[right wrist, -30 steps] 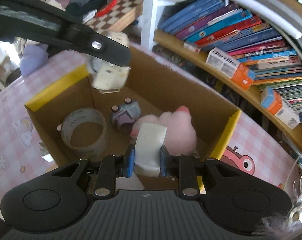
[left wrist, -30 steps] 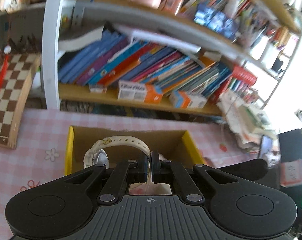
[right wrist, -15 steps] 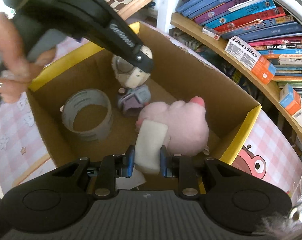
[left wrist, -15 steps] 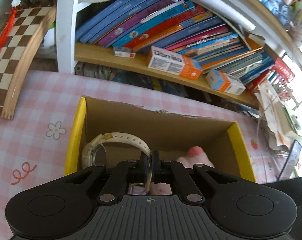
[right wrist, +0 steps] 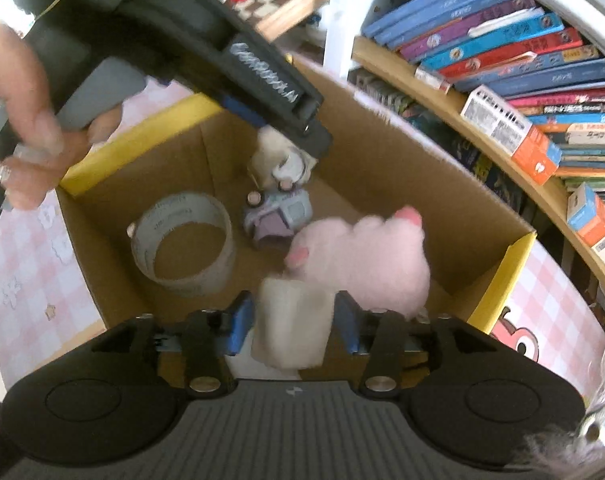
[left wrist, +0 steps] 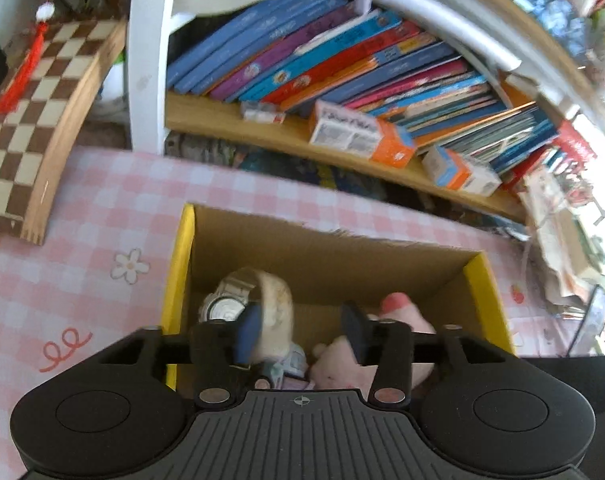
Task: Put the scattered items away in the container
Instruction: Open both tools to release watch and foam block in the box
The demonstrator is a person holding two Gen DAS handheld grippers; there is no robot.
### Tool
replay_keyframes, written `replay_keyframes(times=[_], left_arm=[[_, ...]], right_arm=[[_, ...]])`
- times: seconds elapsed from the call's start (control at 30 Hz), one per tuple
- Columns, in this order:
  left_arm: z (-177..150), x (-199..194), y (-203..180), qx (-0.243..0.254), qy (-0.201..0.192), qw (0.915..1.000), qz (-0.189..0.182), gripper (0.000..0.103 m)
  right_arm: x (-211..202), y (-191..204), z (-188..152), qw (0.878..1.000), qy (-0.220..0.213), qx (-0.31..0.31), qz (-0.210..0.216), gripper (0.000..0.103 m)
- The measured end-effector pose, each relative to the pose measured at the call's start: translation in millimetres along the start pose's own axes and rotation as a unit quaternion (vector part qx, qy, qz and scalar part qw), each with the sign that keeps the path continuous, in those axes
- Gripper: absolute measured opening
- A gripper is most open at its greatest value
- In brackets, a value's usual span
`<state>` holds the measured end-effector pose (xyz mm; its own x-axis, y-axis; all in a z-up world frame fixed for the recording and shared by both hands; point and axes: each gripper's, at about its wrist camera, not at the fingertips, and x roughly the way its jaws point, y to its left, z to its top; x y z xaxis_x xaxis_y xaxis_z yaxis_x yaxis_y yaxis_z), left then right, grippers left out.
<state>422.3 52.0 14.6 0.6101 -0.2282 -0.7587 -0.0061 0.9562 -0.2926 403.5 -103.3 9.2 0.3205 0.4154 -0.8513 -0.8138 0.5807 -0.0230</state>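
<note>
Inside the yellow-rimmed cardboard box (right wrist: 498, 280) a clear tape roll (right wrist: 182, 246) stands on its rim by the left wall, a cream watch (left wrist: 258, 304) sits at the back-left corner above a small lilac toy car (right wrist: 278, 216), a pink plush (right wrist: 366, 260) fills the right side, and a white roll (right wrist: 292, 328) hangs at the near edge.

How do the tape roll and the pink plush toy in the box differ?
The tape roll is a hollow translucent grey ring near the box's left wall; the pink plush toy is a solid fuzzy lump toward the right. The roll looks rigid, the toy soft. Both lie inside the cardboard box.
</note>
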Motion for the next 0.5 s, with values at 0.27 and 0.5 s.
replay_keyframes(times=[0.27,0.5], left_arm=[[-11.8,-53.6,-15.4,0.051,-0.054,0.9971,-0.016,0.053],[-34.3,-100.5,-25.1,0.088,-0.099,0.9910,-0.018,0.058]], right_arm=[[-29.0,6.9,5.3,0.999,-0.041,0.014,-0.019,0.049],[-60.0,24.6,2.7,0.996,-0.075,0.021,-0.037,0.050]])
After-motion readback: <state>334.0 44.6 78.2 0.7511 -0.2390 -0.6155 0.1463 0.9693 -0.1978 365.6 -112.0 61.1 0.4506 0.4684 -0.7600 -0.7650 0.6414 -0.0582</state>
